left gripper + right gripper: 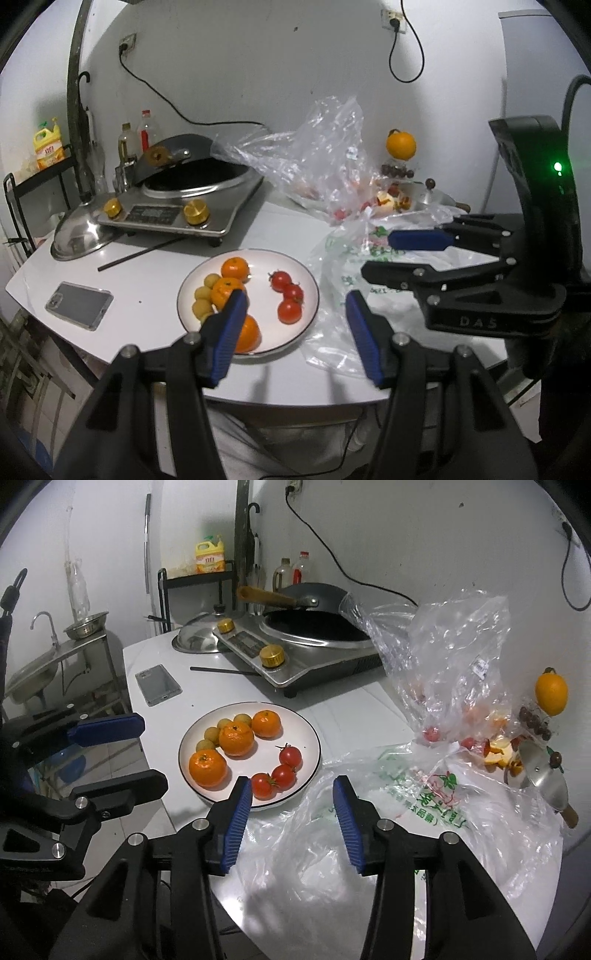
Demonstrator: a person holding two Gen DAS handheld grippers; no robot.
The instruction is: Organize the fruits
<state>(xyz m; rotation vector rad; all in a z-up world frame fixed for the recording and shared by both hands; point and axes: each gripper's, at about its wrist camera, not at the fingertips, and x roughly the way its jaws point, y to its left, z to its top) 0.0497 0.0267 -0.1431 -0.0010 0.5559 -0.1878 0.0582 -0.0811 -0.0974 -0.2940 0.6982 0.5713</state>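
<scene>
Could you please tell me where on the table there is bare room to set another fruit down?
Bare tabletop lies between the plate and the cooker, and around the phone. On the plate, a patch stays free above the tomatoes. The side under the plastic bags is crowded.

Plate of sorted fruit on the white table

The plate (314,738) sits near the table's (332,701) front edge holding three oranges (236,737), three tomatoes (283,775) and small yellow fruits (224,723); the right gripper (291,812) hangs open and empty over the plate's near rim and a plastic bag (424,794), with the left gripper (122,753) at the table's left edge, a phone (158,689) beyond
</scene>
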